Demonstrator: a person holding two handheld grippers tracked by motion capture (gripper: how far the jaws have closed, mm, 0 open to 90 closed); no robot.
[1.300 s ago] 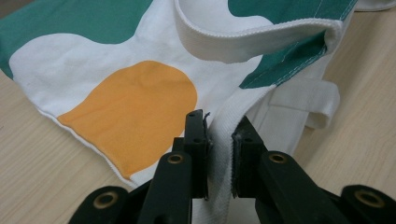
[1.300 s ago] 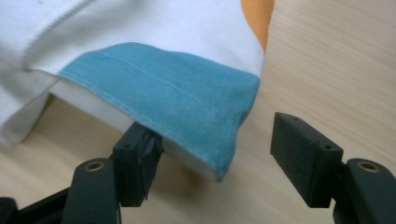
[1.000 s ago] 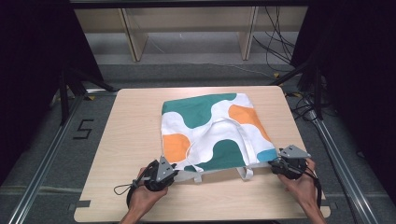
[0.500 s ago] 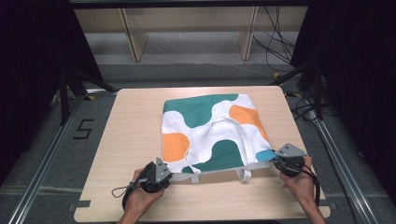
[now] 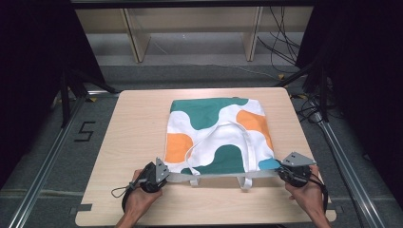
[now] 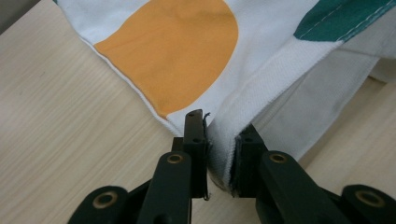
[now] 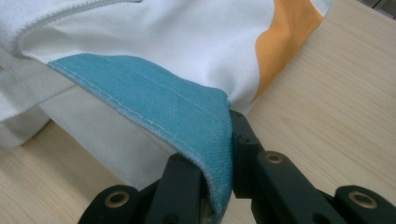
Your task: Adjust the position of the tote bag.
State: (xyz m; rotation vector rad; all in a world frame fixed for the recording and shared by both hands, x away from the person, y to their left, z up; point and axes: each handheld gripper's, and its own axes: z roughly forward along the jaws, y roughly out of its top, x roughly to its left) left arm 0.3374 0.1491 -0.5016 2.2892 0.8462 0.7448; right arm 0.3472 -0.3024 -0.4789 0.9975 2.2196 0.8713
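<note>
- High view: the tote bag (image 5: pixel 217 135) lies flat on the table (image 5: pixel 133 123), its open hem stretched taut along the near edge. The left gripper (image 5: pixel 164 175) holds the hem corner at 7 o'clock of the bag, the right gripper (image 5: pixel 281 170) the corner at 5 o'clock. Two handles (image 5: pixel 244 180) hang loose off the hem toward the person.
- Left gripper view: the jaws are pressed together on the white hem corner (image 6: pixel 224 144), pinching only a narrow strip of it; an orange patch (image 6: pixel 173 46) lies at 11 o'clock beyond them.
- Right gripper view: the jaws pinch the blue hem corner (image 7: pixel 205 140), and the cloth wraps over the left jaw.
- Risk: the left bite looks shallow, so a harder pull apart or toward the person could slip the hem free, and the bag would slump on that side.
- Risk: an uneven pull between the two hands would probably skew the bag on the table and wrinkle its panel.
- Risk: the loose handles could fold under the hem if the bag is dragged nearer.
</note>
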